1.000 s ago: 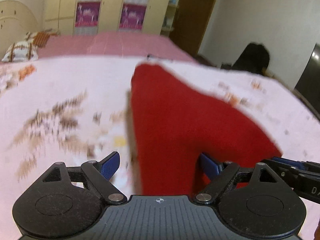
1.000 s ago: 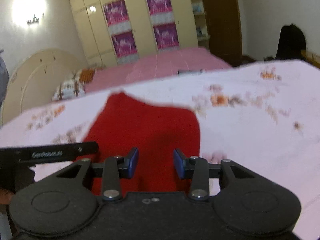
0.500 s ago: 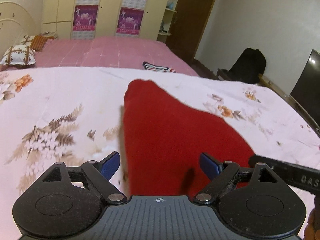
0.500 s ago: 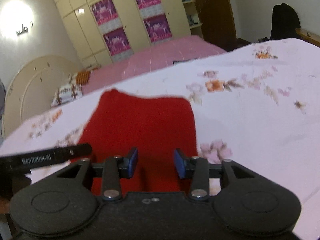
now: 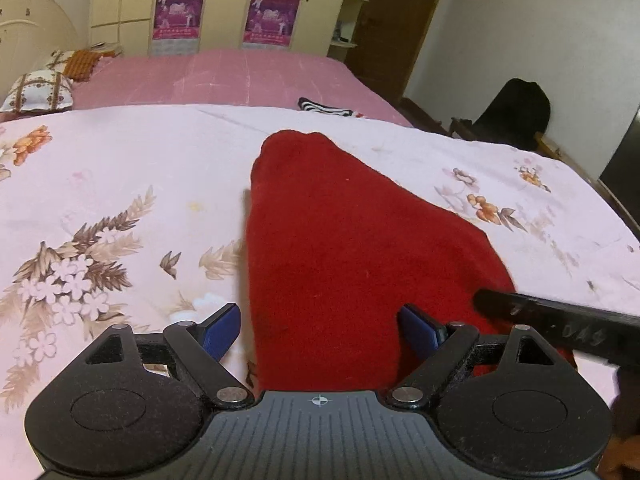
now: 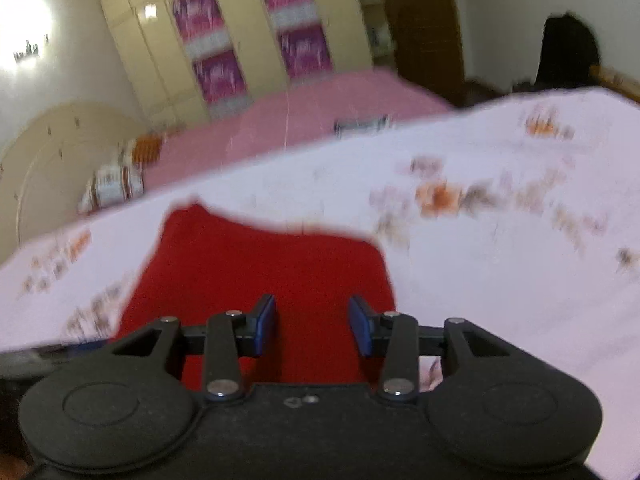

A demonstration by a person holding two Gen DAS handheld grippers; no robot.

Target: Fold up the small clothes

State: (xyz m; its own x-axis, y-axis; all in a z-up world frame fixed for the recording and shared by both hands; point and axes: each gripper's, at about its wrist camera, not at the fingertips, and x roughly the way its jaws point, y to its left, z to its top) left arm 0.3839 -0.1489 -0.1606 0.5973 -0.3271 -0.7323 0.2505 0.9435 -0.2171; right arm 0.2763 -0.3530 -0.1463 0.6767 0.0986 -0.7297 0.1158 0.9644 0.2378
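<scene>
A small red garment (image 5: 340, 240) lies flat on a pale pink floral sheet (image 5: 120, 168). My left gripper (image 5: 320, 328) is open and empty, its blue pads wide apart over the garment's near left edge. In the right wrist view the garment (image 6: 260, 272) lies ahead, blurred. My right gripper (image 6: 312, 324) is open and empty, its pads over the garment's near edge. Part of the right gripper shows as a black bar (image 5: 560, 324) at the garment's right corner.
A pink bed (image 5: 224, 76) with pillows (image 5: 40, 88) lies beyond the floral sheet. A striped item (image 5: 324, 106) sits at its near edge. Cream wardrobes (image 5: 224, 4) line the back wall. A dark chair (image 5: 512, 112) stands at the right.
The left view has steadied and risen slightly over the garment's near edge. The right gripper is moving, its view now blurred and tilted. Both stayed open.
</scene>
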